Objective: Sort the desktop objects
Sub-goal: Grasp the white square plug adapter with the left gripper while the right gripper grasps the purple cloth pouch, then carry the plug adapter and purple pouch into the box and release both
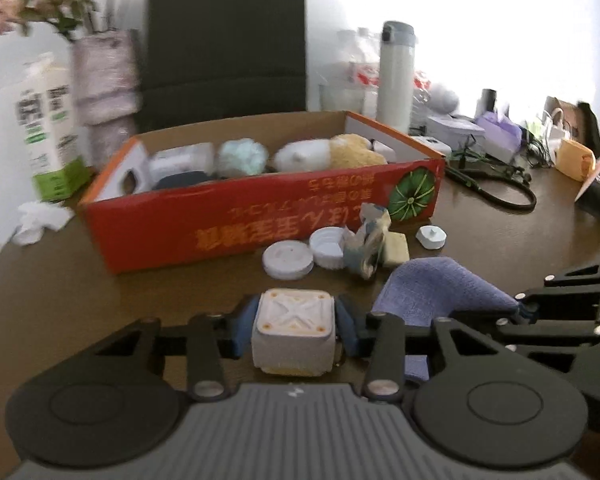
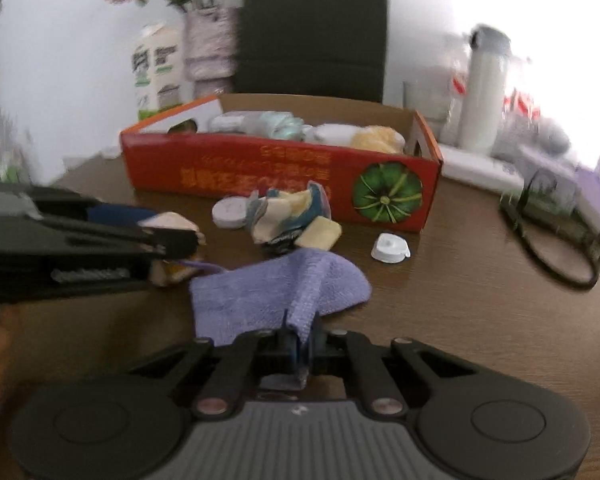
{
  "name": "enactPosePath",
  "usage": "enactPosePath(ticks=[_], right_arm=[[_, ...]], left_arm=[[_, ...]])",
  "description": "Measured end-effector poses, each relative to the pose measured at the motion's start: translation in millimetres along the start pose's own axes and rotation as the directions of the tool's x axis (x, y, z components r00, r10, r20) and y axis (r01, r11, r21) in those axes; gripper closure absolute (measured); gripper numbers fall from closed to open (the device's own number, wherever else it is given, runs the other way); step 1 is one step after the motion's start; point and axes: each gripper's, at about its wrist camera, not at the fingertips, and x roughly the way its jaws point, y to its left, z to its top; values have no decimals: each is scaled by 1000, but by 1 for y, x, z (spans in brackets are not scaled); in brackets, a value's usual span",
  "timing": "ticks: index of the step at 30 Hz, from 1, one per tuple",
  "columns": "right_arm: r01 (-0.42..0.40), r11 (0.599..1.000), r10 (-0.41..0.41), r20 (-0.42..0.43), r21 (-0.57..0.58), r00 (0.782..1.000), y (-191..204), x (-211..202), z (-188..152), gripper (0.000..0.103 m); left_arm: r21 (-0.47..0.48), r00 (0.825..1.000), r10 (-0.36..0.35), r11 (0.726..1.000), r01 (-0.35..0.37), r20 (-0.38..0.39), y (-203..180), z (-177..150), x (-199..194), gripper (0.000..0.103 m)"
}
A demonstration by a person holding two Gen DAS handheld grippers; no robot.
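Two grips on: left gripper [image 1: 294, 330] jaws pinch white cube [image 1: 294, 334], stiff, light, held by side faces; right gripper [image 2: 300, 350] jaws pressed together on purple cloth [image 2: 276, 292] edge, soft, limp, will drape.

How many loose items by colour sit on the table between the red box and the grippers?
White: 3 - flat round lid, ribbed round cap, small round cap
Pale yellow: 1 - square block
Purple: 1 - towel cloth
Mixed: 1 - crumpled wrapper
Total: 6
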Motion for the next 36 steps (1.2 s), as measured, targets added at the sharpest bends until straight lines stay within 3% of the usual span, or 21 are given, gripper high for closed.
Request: enactPosePath(ticks=[2,3,4,9,11,12,15,17,19,22,26,30,32,35,36], right_arm=[[-34,999,34,7,12,999,5,-11,-8,99],[-58,998,58,5,34,998,7,-18,-13,99],[-70,997,69,7,42,998,9,-26,-18,99],[-60,996,58,32,64,998,24,-74,-49,99],[-55,995,51,49,86,997,25,-94,-62,99],[-62,994,56,63,95,996,25,-104,-69,99],[-62,991,53,75,119,996,21,-127,-83,98],[-58,992,50,70,111,996,20,-137,-87,97],[-46,994,40,63,97,997,19,-144,-90,97],[-52,992,44,68,112,997,13,-149,-92,96],[-37,987,29,50,158,998,6,-141,-92,95],[-25,984,16,52,175,999,-1,-137,-95,94],[-11,982,4,37,186,999,-4,-131,-94,94],[-20,982,14,35,188,999,-6,-124,-91,94],[-26,982,19,38,188,999,-6,-122,-89,94]], left_arm=[[-26,1000,26,999,-25,13,1,-10,-24,60],[-41,999,32,999,-32,18,2,-15,-36,75],[-47,998,61,997,-59,34,2,-19,-48,101],[-115,999,37,993,-35,19,7,-40,-93,101],[-108,1000,16,994,-15,6,4,-54,-104,100],[-116,1000,15,993,-14,7,2,-61,-110,93],[-101,998,35,994,-30,43,-8,-72,-120,24],[1,995,2,1000,-2,102,-15,-72,-123,23],[141,994,-72,988,60,83,-16,-64,-116,11],[277,989,-139,953,120,50,-10,-54,-93,10],[197,973,-208,954,225,-105,5,-46,-65,24],[256,942,-327,907,335,-75,-2,-56,-90,25],[279,945,-318,904,325,-71,-4,-58,-89,25],[240,966,-238,936,257,-105,-3,-55,-68,31],[210,965,-232,944,253,-122,-4,-55,-64,45]])
